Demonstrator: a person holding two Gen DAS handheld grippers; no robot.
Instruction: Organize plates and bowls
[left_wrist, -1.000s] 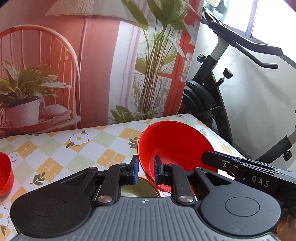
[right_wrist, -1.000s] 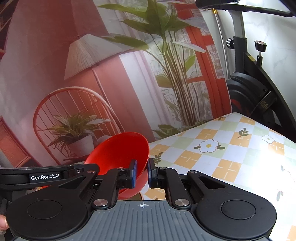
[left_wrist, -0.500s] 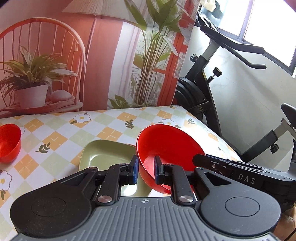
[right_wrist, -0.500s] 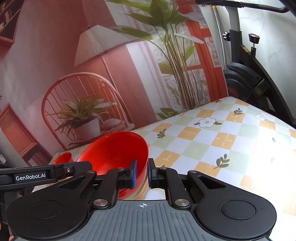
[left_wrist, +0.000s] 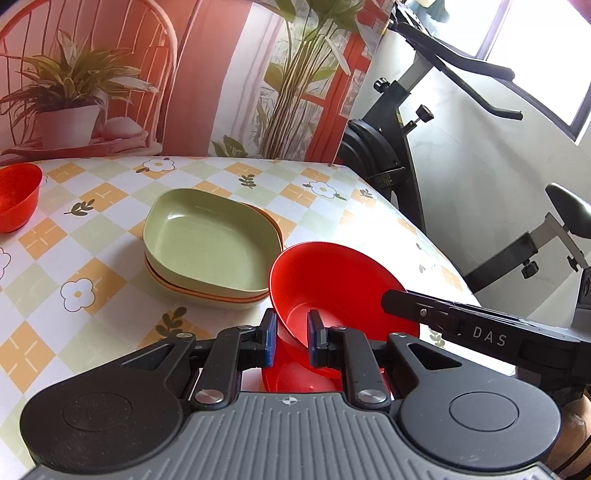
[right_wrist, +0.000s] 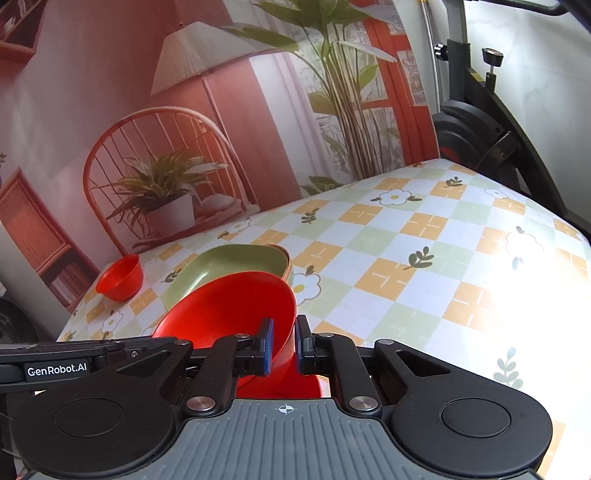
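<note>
A large red bowl is held tilted between both grippers, just above the table. My left gripper is shut on its left rim. On the opposite rim my right gripper is shut, with the same red bowl to its left. Under the bowl lies another red dish, mostly hidden. A stack of green square plates with orange edges sits just beyond the bowl. A small red bowl stands at the far left of the table.
The table wears a checked flower tablecloth, with its right edge close to an exercise bike. A printed backdrop of a chair and plants stands along the far edge. The green plates and small red bowl also show in the right wrist view.
Both grippers have come down toward the table with the large red bowl. The green plate stack, the small red bowl and the red dish underneath have come into view.
</note>
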